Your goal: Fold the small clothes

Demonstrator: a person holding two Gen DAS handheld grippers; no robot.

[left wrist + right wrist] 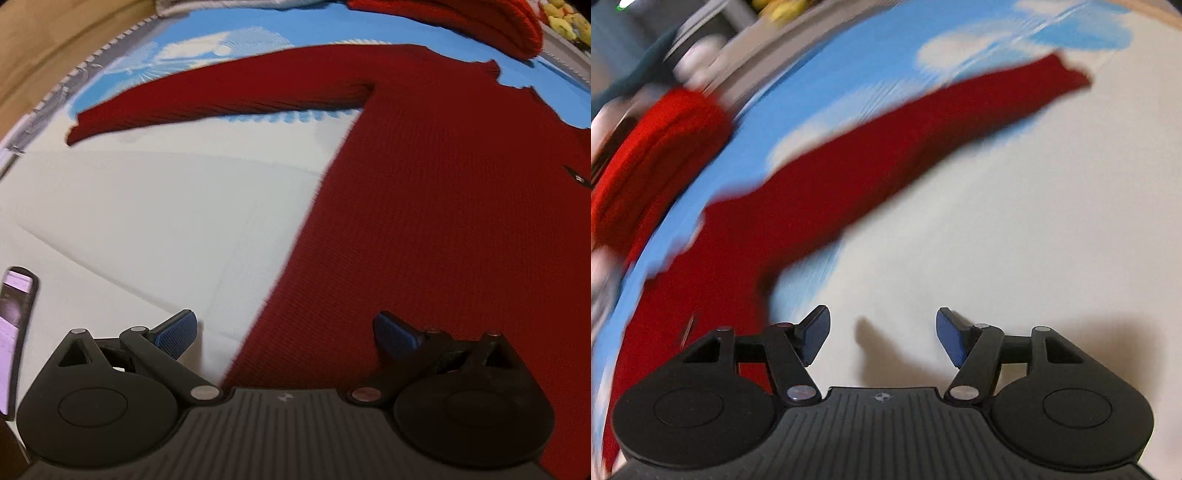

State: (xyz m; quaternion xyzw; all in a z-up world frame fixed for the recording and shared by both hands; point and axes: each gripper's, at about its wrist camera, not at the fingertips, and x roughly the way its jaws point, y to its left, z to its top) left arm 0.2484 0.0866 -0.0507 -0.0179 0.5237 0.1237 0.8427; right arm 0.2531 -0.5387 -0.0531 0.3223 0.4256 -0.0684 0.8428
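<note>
Across the middle and right of the left wrist view lies a dark red knitted sweater [443, 221], spread flat on a white surface with blue sky and cloud print [166, 221]. One long sleeve [221, 96] reaches out to the upper left of the frame. Its cuff sits near the edge of the blue part. At the bottom of this view, the left tool [284, 332] has its two blue-padded fingers [177, 332] spread wide apart. It holds nothing. One finger is over the white surface and the other is over the red knit. At the lower left edge a phone with a lit screen [14, 332] shows. At the top right sits a brighter red folded knit [480, 22].

Over in the right wrist view, the picture is blurry. The sweater [738, 240] fills the left side, and its other sleeve [923, 129] stretches to the upper right. The right tool [882, 336] is at the bottom, wide open too, with nothing between its fingers [816, 336]. Below it is only the white part of the surface [1034, 240]. The brighter red knit [657, 147] is at the left edge.
</note>
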